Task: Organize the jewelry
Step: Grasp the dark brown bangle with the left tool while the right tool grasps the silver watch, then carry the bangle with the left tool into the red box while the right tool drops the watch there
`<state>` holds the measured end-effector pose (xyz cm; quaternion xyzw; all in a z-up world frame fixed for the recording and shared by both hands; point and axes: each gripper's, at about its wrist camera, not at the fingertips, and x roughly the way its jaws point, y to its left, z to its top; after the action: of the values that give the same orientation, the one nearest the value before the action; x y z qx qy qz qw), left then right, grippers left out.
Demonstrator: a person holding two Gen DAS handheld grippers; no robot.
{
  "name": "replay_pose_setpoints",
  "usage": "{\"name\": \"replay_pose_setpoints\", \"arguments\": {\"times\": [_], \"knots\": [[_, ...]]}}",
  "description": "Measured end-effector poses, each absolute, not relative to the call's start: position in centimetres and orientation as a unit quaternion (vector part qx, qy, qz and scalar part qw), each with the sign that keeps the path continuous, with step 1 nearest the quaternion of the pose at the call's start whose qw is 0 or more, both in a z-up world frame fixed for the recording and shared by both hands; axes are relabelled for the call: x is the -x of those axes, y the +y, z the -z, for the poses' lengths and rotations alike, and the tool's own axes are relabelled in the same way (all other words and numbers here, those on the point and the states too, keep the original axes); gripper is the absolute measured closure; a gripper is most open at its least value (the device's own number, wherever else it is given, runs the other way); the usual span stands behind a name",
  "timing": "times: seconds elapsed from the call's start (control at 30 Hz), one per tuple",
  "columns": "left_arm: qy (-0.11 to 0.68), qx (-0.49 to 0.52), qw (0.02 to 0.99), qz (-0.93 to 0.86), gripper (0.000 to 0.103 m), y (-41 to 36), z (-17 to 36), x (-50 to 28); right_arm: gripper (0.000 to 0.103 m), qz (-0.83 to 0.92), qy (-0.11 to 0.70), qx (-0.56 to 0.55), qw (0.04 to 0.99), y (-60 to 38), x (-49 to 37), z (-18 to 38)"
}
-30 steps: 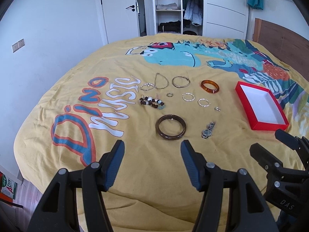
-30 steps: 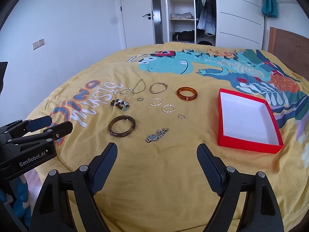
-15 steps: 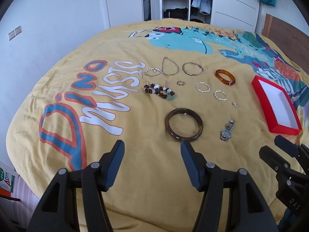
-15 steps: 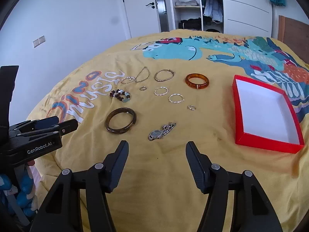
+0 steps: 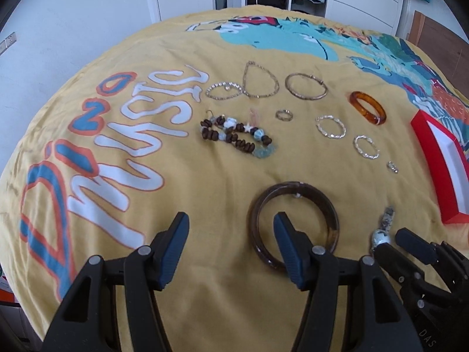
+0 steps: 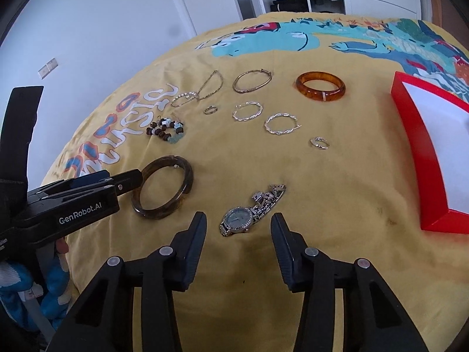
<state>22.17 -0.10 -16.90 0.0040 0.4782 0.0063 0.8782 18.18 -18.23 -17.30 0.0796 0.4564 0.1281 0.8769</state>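
Jewelry all loose on the yellow bedspread, none boxed yet. Right gripper has just been closing, jaws narrowed but not clenched, silver watch between the tips, untouched. Left gripper open, one finger inside the dark brown bangle. Both dropped closer since a second ago, so pickups look imminent. Amber bangle, hoops further out, red box empty at right
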Motion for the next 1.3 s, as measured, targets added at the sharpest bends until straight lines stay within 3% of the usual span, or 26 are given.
{"name": "replay_pose_setpoints", "arguments": {"times": [0.27, 0.33, 0.4, 0.47, 0.5, 1.0, 1.3], "knots": [[0.488, -0.006, 0.873, 0.002, 0.046, -0.3, 19.3, -23.0, 0.058, -0.125, 0.463, -0.07, 0.875, -17.4, -19.8, 19.3], [0.484, -0.014, 0.875, 0.002, 0.05, -0.6, 19.4, -23.0, 0.063, -0.125, 0.46, -0.063, 0.877, -17.1, -20.0, 19.4], [0.477, -0.026, 0.879, 0.007, 0.07, -1.1, 19.2, -22.8, 0.074, -0.123, 0.456, -0.055, 0.88, -17.1, -20.1, 19.6], [0.47, -0.043, 0.881, 0.009, 0.089, -1.9, 18.8, -22.6, 0.076, -0.127, 0.455, -0.063, 0.879, -17.5, -20.1, 19.6], [0.466, -0.053, 0.883, 0.005, 0.092, -2.1, 18.6, -22.5, 0.076, -0.13, 0.455, -0.065, 0.878, -17.6, -20.0, 19.5], [0.443, -0.03, 0.896, -0.005, 0.094, -1.8, 13.0, -20.5, 0.079, -0.155, 0.41, -0.108, 0.892, -20.4, -16.6, 14.3], [0.408, -0.045, 0.91, 0.06, 0.094, -7.7, 7.6, -20.0, 0.079, -0.128, 0.362, -0.119, 0.916, -25.1, -15.1, 9.1]]}}
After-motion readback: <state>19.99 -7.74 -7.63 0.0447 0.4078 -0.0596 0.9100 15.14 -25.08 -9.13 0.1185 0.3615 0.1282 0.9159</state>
